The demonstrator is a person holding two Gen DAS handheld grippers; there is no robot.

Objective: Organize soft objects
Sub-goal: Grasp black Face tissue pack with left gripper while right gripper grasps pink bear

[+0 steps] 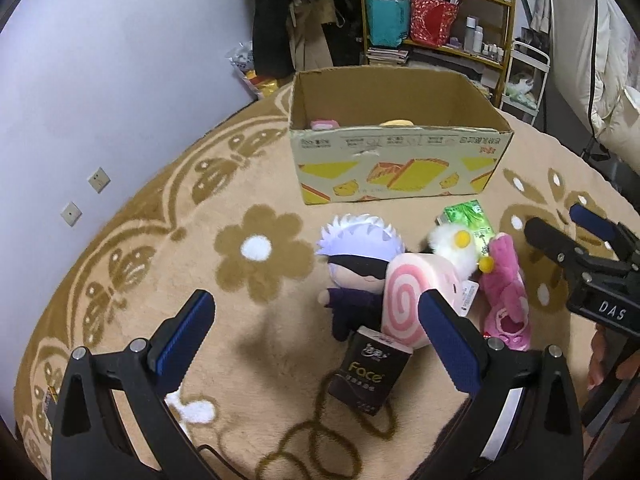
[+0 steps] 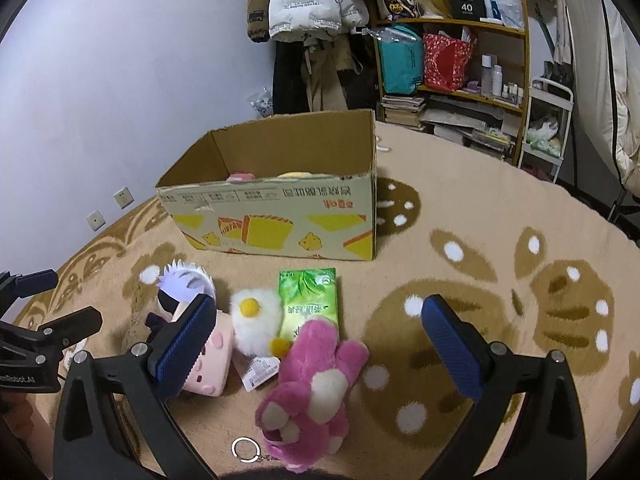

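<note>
Left wrist view: left tongs [image 1: 316, 332] wide open, empty, over rug [image 1: 160, 264]; doll [image 1: 356, 268], roll [image 1: 404, 300], tissue pack [image 1: 370, 376] between its fingers. Right tongs [image 2: 320, 344] wide open, empty, above pink bear [image 2: 312, 392]. Box [image 2: 280, 216] at 12 o'clock.

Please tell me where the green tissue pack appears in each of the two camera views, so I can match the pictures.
Left wrist view: the green tissue pack is right of centre, behind the fried-egg plush.
Right wrist view: the green tissue pack is at centre, between the fried-egg plush and the pink bear.
Shared landmark: the cardboard box just behind it.
</note>
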